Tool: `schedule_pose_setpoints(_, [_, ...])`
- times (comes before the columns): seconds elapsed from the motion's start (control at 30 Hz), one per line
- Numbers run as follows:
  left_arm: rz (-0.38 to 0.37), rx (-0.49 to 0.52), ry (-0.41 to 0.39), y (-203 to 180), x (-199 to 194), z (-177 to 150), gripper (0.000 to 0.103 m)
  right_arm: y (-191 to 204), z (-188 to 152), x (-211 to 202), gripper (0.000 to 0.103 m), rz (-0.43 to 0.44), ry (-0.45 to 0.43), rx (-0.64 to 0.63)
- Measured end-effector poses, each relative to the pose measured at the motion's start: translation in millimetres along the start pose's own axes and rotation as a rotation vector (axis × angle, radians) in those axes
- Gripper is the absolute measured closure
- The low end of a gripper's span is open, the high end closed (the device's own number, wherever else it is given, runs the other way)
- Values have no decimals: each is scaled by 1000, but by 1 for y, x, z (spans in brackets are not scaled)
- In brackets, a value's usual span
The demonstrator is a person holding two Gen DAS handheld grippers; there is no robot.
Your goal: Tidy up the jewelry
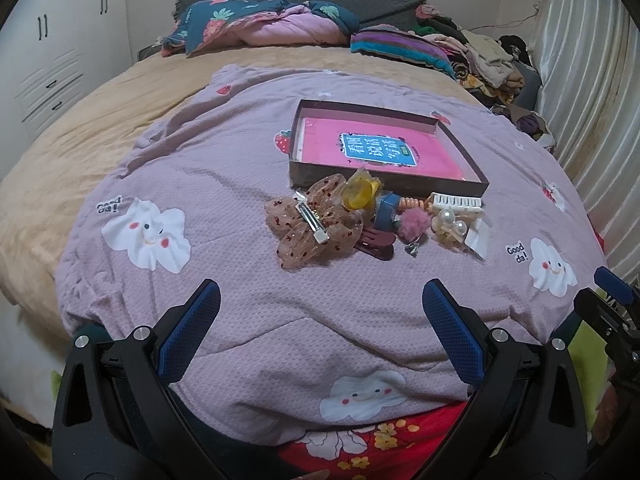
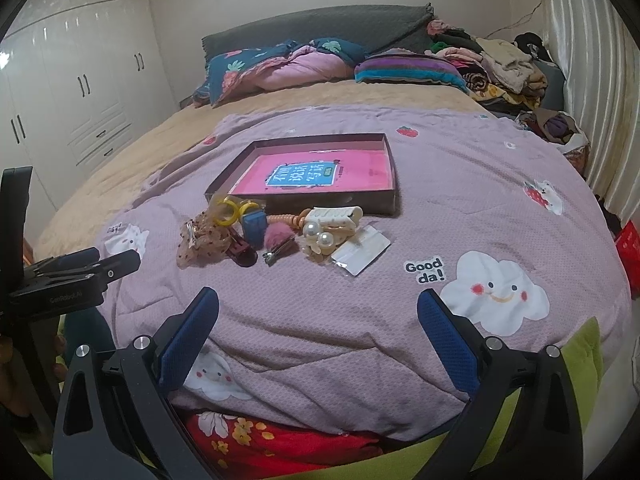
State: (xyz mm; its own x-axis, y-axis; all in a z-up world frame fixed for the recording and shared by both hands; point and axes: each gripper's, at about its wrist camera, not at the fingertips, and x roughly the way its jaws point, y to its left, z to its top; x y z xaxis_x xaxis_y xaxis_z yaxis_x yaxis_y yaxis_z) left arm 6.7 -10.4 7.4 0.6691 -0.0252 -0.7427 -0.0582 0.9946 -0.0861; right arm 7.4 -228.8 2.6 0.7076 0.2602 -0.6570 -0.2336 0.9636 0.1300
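A pile of hair accessories lies on the lilac quilt (image 1: 224,184) in front of a shallow brown box (image 1: 464,148) with a pink floor. The pile holds a tan mesh bow with a metal clip (image 1: 312,220), a yellow ring (image 1: 360,192), a blue clip (image 1: 386,212), a pink pompom (image 1: 412,226), a pearl clip (image 1: 450,220) and a white claw clip (image 1: 460,202). The same pile (image 2: 280,232) and box (image 2: 392,176) show in the right wrist view. My left gripper (image 1: 320,296) is open and empty, short of the pile. My right gripper (image 2: 318,304) is open and empty too.
Folded bedding (image 1: 272,24) and a striped pillow (image 1: 400,46) lie at the head of the bed. A heap of clothes (image 2: 500,68) sits at the far right by the curtain (image 2: 592,80). White wardrobes (image 2: 80,92) stand to the left.
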Motion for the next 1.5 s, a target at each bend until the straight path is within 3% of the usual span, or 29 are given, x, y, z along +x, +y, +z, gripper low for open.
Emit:
schedule_pose_setpoints(0.63, [-41, -2, 20, -8, 25, 15, 8, -21, 13, 10, 4, -22, -1, 33])
schedule_pose_setpoints(1.03, [-4, 7, 41, 6, 56, 38, 8, -41, 38, 34, 4, -11, 29, 31])
schedule_pose_setpoints(1.33, [-30, 21, 135, 18, 99, 47, 8, -40, 53, 57, 4, -13, 46, -10])
schedule_pose_setpoints(1.5, [-26, 24, 150, 24, 122, 49, 8, -41, 59, 75, 4, -6, 67, -18])
